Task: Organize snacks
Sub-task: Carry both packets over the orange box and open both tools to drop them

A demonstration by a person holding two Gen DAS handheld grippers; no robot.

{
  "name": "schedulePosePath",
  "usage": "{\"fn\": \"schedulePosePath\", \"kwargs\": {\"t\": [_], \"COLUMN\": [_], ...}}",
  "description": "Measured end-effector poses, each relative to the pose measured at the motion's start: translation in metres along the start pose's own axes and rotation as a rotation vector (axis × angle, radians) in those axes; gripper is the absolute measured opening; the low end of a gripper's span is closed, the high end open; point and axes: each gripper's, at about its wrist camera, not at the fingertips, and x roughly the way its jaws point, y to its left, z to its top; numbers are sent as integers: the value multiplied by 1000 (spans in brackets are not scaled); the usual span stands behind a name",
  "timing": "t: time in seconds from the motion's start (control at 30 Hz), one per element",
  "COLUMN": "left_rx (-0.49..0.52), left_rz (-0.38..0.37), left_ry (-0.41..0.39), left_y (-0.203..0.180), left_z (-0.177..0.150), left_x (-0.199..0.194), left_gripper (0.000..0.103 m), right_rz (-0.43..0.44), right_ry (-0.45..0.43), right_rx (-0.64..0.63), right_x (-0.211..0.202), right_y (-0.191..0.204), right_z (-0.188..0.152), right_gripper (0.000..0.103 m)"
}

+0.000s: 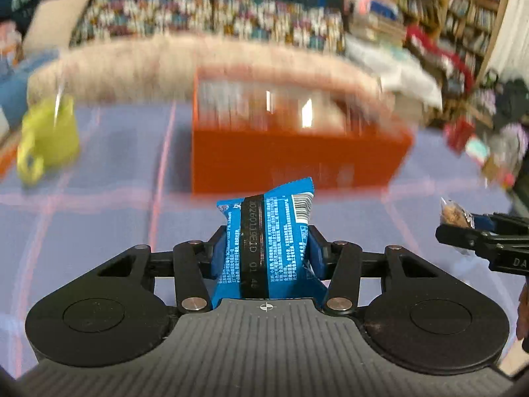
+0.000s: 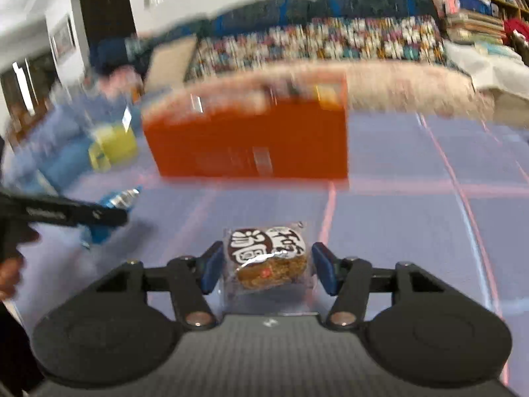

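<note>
so both hands are loaded here. the left gripper (image 1: 266, 248) has its blue pads squeezed in on a crinkly blue foil snack packet (image 1: 264, 244) with white print and a barcode, held upright by its middle and clear of the lilac tablecloth with pink grid lines (image 1: 109, 172). the right gripper (image 2: 266, 266) is closed around a clear-wrapped brown cookie with a black and white label (image 2: 269, 259), flat side up; the pad on the right looks like it only just meets the wrapper, so i'd call that grip lighter.

straight ahead of both sits the open-topped orange cardboard box (image 1: 291, 155), with what looks like packets already standing inside, though it's too blurry to be sure. my guess is both snacks are headed there, which explains both tools aiming at it. a yellow-green mug (image 1: 49, 135) sits off to the left, well apart from the box.
</note>
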Motion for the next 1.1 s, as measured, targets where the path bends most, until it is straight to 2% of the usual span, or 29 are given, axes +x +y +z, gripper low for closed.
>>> {"fn": "schedulePosePath", "kwargs": {"t": [0.13,0.23,0.27,0.33,0.37,0.43,0.47,0.5,0.57,0.7,0.77,0.8,0.93,1.1], "left_rx": [-1,4,11,-9,-20,-15,-10,-7,-2,-5,9,16,50,64], "left_rz": [24,7,-4,15,28,41,43,43,49,63,83,94,107,141], "left_ry": [-110,-119,-108,-98,-103,-115,-120,-131,-136,-108,-93,-85,-41,11], "left_y": [-1,-8,-10,-10,-10,-10,-10,-10,-11,-17,-22,-24,-34,-43], "left_z": [77,127,140,151,152,147,142,135,117,79,62,52,16,-24], "left_x": [16,42,53,68,71,67,62,56,44,25,16,11,0,-5], "left_gripper": [14,14,18,44,58,57,57,59,65,74,78,80,82,82], "right_rz": [-9,-20,-21,-9,6,36,44,40,31,20,2,-4,-20,-65], "right_ry": [-121,-134,-113,-79,-82,-112,-135,-155,-181,-147,-129,-126,-92,-58], "right_rx": [-86,-125,-132,-101,-77,-49,-50,-58,-81,-80,-94,-97,-70,47], "right_x": [35,78,96,120,122,110,97,87,64,35,23,17,-5,-19], "right_y": [9,10,9,5,2,0,0,1,5,10,15,17,21,11], "right_z": [79,125,139,155,161,166,163,159,148,121,105,98,61,11], "right_gripper": [59,63,72,80,81,84,92,95,94,95,101,100,100,101]}}
